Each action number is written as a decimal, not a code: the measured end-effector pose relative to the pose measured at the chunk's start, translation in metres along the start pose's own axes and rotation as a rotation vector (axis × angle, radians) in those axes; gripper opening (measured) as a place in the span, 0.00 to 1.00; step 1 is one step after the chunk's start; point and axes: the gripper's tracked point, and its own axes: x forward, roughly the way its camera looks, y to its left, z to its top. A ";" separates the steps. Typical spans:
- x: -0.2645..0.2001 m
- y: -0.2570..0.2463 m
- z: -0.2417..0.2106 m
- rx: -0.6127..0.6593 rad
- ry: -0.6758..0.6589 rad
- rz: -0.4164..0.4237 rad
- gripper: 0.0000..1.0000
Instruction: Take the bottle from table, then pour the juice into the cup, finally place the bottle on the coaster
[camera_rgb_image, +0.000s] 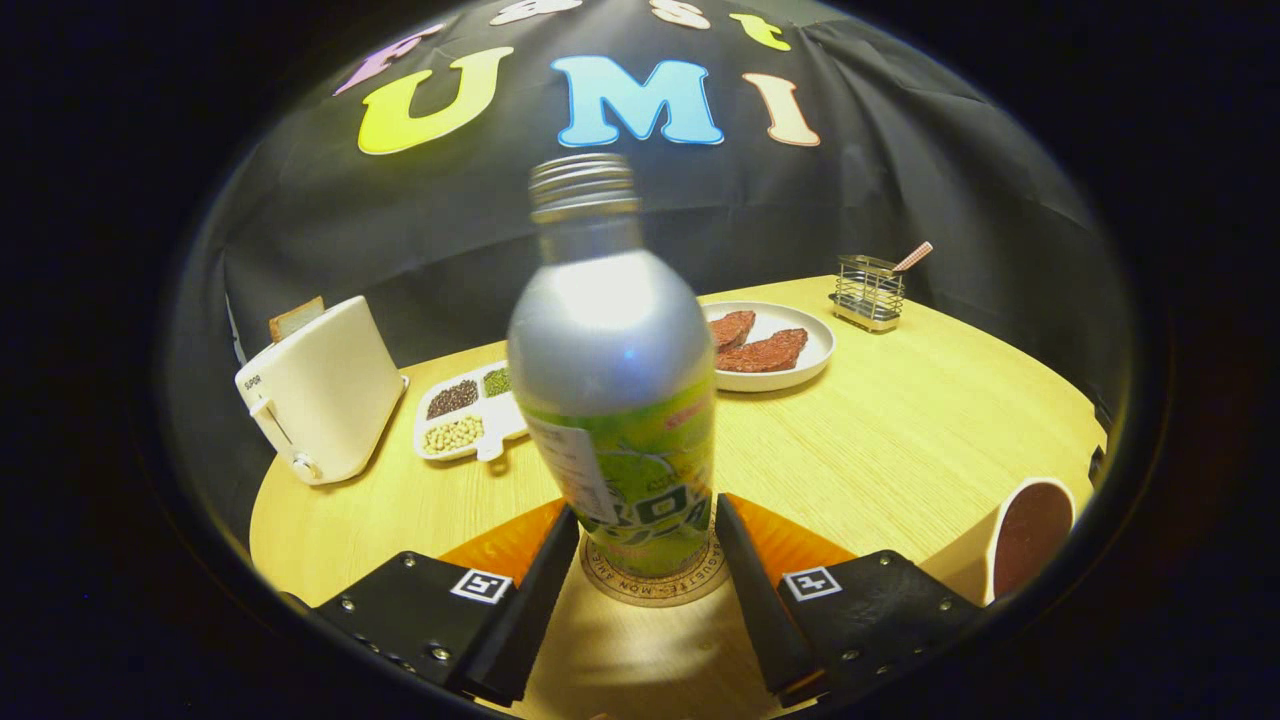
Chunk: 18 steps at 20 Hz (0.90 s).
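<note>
So the round wooden tabletop (900, 440) is carrying everything here. The bottle (615, 370) is standing upright on the coaster (655, 590) near the front edge, uncapped by the look of the bare threaded neck, silver on top with a green label around the lower half. It's sitting right between the gripper (647, 530) fingers, which are spread apart on either side of its base. They're looking really close to the label, but I can't tell if either one is actually touching, so I'm not calling it a grip.

Over by the left edge a white toaster (320, 400) is sitting with a slice of bread (296, 318) poking out the top. Toward the far edge, just behind the bottle, a white plate (800, 362) is holding two reddish-brown slabs of something (765, 350). Between toaster and bottle, a divided tray (465, 410) is lying with different grains in its compartments. The cup (1030, 535) is sitting at the right edge beside the right finger, with dark liquid in it. A small wire rack (868, 292) is standing at the far right edge.
</note>
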 end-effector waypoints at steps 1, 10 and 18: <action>-0.002 -0.003 0.000 -0.005 -0.001 -0.009 0.83; -0.026 0.000 0.012 -0.025 -0.039 0.044 0.98; -0.093 0.002 0.043 -0.081 -0.125 0.163 0.98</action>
